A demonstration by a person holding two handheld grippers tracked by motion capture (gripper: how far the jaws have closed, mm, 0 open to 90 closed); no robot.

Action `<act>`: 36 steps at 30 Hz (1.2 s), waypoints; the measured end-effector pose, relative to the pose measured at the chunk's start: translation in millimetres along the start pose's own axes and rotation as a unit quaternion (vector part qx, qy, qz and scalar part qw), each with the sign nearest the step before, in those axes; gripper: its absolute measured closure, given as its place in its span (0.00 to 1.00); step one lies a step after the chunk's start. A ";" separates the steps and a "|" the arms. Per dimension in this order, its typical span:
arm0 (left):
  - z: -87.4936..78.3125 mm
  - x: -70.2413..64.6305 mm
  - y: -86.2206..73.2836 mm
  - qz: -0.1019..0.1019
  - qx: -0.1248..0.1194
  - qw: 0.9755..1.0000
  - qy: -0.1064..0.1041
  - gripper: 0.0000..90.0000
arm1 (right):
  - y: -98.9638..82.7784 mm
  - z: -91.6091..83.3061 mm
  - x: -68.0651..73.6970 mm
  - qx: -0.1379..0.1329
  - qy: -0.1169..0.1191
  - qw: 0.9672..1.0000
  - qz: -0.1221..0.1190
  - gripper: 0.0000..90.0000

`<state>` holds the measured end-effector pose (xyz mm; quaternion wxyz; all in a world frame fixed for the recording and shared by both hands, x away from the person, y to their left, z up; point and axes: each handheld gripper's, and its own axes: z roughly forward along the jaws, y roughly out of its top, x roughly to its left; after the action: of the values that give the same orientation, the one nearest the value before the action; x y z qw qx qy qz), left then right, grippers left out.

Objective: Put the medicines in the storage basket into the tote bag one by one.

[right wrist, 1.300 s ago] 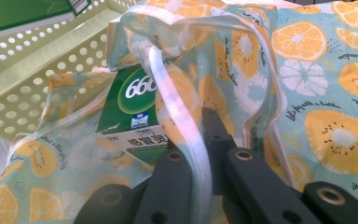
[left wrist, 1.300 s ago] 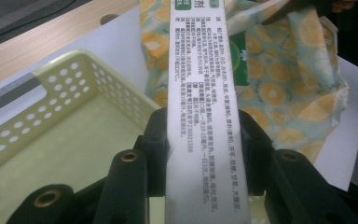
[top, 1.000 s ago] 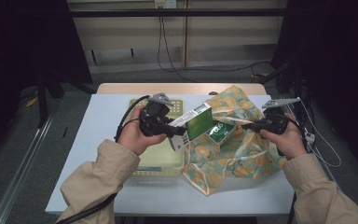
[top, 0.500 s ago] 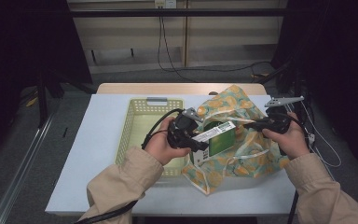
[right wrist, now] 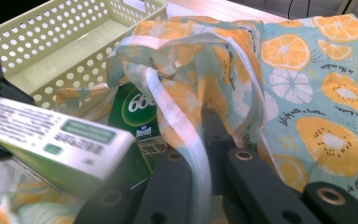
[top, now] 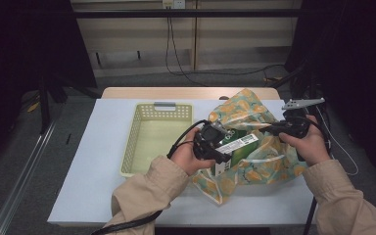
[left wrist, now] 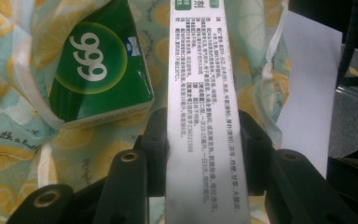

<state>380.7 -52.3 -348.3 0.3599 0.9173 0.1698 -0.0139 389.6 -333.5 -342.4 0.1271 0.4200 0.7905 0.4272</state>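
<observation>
My left gripper (top: 223,151) is shut on a green and white carton (top: 238,145), its pads on the two broad sides. In the left gripper view the carton's printed white face (left wrist: 205,93) runs up between the jaws. It hangs at the mouth of a citrus-print bag (top: 262,164) lying on the table. A second green carton (left wrist: 98,70) marked 999 lies inside the bag. My right gripper (top: 268,129) is shut on the bag's white-edged rim (right wrist: 196,135) and holds the mouth up. The held carton (right wrist: 60,135) looms blurred at the left of the right gripper view.
A pale yellow perforated basket (top: 133,142) stands left of the bag, with nothing in it. The white tabletop (top: 93,176) is bare to the left and front. Cables trail from both grippers.
My left gripper has carried the carton to the right and down, from over the basket to the bag's mouth. The right gripper has kept its hold in place.
</observation>
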 end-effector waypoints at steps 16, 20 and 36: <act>18.2 3.5 1.9 -0.017 -0.007 1.000 0.016 0.70 | 6.4 -2.9 2.4 -0.002 -0.001 1.000 -0.003 1.00; 22.5 7.0 1.4 -0.026 -0.007 0.999 0.024 0.70 | 6.5 -2.4 2.8 -0.002 0.001 1.000 -0.003 1.00; 37.9 30.1 11.9 -0.050 -0.016 0.997 0.060 0.70 | 6.1 -3.5 2.5 -0.004 0.003 1.000 -0.004 1.00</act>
<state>416.5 -76.5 -373.0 0.3623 0.9010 0.2372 0.0263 389.4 -331.8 -335.1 0.1283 0.4152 0.7909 0.4309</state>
